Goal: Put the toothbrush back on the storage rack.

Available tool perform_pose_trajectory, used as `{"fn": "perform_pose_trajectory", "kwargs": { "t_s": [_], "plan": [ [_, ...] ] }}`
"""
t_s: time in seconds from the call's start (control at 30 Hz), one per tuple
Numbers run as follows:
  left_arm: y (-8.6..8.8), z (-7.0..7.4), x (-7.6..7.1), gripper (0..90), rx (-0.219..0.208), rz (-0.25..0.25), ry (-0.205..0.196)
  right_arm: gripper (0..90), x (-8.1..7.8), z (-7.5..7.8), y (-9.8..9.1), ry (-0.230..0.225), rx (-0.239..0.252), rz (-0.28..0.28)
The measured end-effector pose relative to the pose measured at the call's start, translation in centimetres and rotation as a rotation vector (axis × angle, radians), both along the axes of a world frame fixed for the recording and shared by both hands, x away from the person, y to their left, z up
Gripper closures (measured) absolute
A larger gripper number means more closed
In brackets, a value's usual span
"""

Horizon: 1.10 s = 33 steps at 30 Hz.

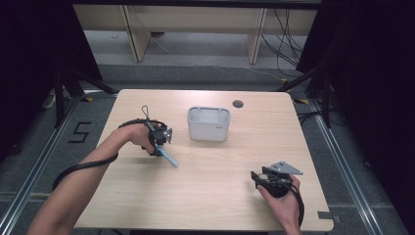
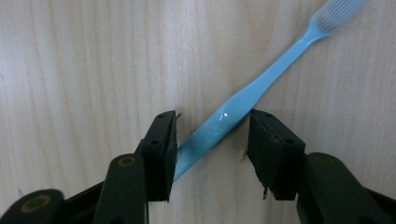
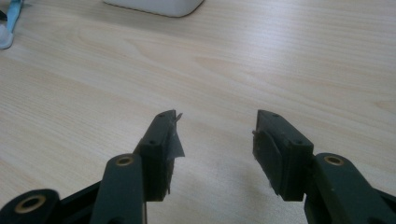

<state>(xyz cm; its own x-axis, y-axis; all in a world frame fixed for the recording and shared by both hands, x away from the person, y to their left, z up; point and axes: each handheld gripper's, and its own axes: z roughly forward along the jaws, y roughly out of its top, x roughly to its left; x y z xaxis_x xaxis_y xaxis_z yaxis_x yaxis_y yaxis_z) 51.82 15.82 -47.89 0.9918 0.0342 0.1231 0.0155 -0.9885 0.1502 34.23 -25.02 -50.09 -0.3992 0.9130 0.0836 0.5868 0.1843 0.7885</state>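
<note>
Left gripper view, blue toothbrush [image 2: 243,100] lying diagonally between parted left tongs [image 2: 212,135]

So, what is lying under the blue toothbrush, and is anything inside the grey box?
Under the toothbrush there is bare wooden table; it lies between the left gripper jaws. The box looks empty, but its walls hide part of the bottom.

Left gripper [image 1: 165,147]: held in the left hand [image 1: 142,136], forearm reaching in from the lower left, jaws pointing down at the tabletop, partly parted. Right gripper [image 1: 255,175]: held in the right hand [image 1: 284,196] low over the table, jaws apart, nothing between them.
</note>
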Motion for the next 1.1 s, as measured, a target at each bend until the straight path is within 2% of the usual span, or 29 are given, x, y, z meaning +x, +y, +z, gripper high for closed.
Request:
{"fn": "perform_pose_trajectory", "kwargs": {
  "t_s": [0.07,0.1,0.13,0.2,0.4,0.47,0.5,0.63,0.67,0.7,0.97,1.0,1.1],
  "plan": [
    [0.0,0.0,0.0,56.2,0.007,0.028,0.022,49.8,-0.1,0.1,-0.1,-0.004,0.004,0.005],
    [-0.1,0.1,0.0,58.0,0.011,0.032,0.027,49.8,-0.2,0.2,0.0,0.016,0.020,-0.009],
    [-0.1,0.1,-0.1,60.8,0.016,0.039,0.039,49.8,-0.1,0.1,-0.1,0.005,0.014,0.003],
    [-0.2,0.1,-0.4,63.2,0.033,0.059,0.071,49.8,-0.1,0.1,-0.1,0.011,0.018,0.004],
    [-0.4,0.1,-1.0,71.1,0.053,0.082,0.109,49.8,-0.1,0.1,-0.1,0.005,0.017,0.002],
    [-0.4,0.1,-1.0,72.1,0.057,0.087,0.117,49.8,-0.2,0.2,0.0,0.017,0.027,-0.012],
    [-0.4,0.1,-1.2,74.2,0.056,0.092,0.123,49.8,-0.1,0.2,-0.1,-0.004,-0.001,0.005],
    [-0.4,0.1,-1.3,77.4,0.047,0.112,0.134,49.8,-0.1,0.2,-0.1,-0.002,-0.001,0.004],
    [-0.3,0.1,-1.4,77.6,0.045,0.117,0.136,49.8,-0.3,0.2,0.1,0.025,0.027,-0.012],
    [-0.3,0.1,-1.4,77.8,0.044,0.122,0.141,49.8,-0.3,0.2,0.1,0.028,0.029,-0.014],
    [-0.3,0.1,-1.8,78.3,0.040,0.148,0.155,49.8,-0.3,0.2,0.2,0.029,0.029,-0.013],
    [-0.3,0.1,-1.9,78.3,0.038,0.156,0.158,49.8,-0.2,0.2,0.1,0.010,0.016,0.000],
    [-0.3,0.1,-1.9,78.3,0.035,0.167,0.162,49.8,-0.1,0.0,0.1,-0.005,0.038,0.011]
  ]
}}
